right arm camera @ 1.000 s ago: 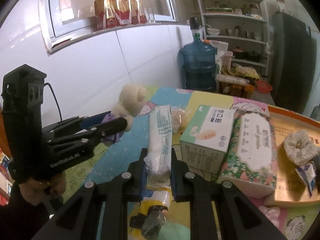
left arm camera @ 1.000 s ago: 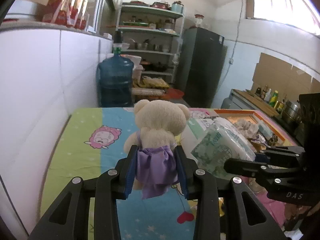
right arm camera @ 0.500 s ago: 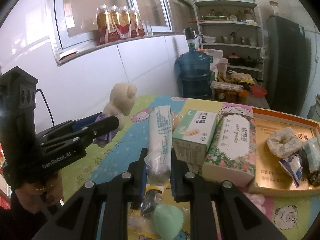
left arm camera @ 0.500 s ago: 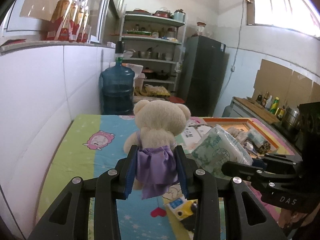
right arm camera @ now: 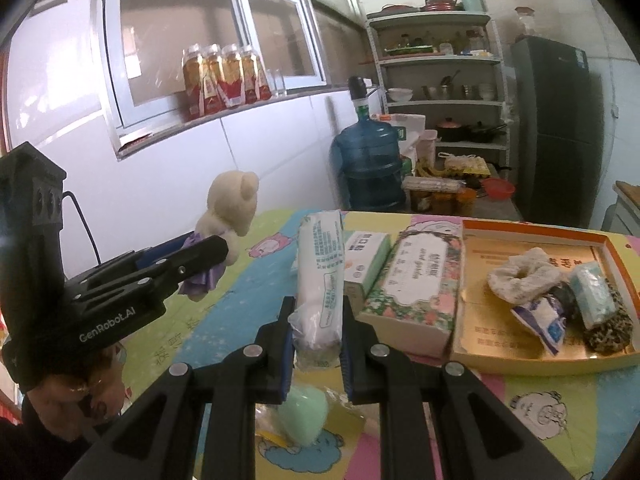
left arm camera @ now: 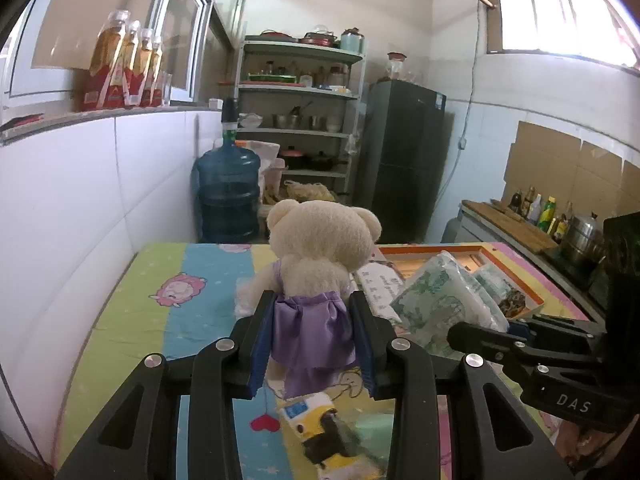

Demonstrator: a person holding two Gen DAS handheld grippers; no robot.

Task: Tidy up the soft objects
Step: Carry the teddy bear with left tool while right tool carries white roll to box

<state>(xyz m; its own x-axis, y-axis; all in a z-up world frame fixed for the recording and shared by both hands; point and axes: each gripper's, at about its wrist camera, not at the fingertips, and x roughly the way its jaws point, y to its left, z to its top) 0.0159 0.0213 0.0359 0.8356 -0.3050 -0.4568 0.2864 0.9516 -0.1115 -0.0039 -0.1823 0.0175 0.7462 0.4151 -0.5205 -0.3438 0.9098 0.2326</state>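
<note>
Both loads have risen since a second ago, and more of the orange tray [right arm camera: 600, 240] now shows. The left hand-held gripper [left arm camera: 312, 344] is clamped on the teddy bear [left arm camera: 320, 248] at its purple skirt, the bear upright and clear of the surface [left arm camera: 180, 292]. The right hand-held gripper [right arm camera: 316, 328] pinches the near end of a white tissue pack [right arm camera: 320, 264], which juts away from it above the tissue boxes [right arm camera: 412, 284]. The step appears to be the carry toward the tray at far right, where soft items already lie. The next move likely calls for crossing above the boxes and lowering each load into bare tray space before releasing.
</note>
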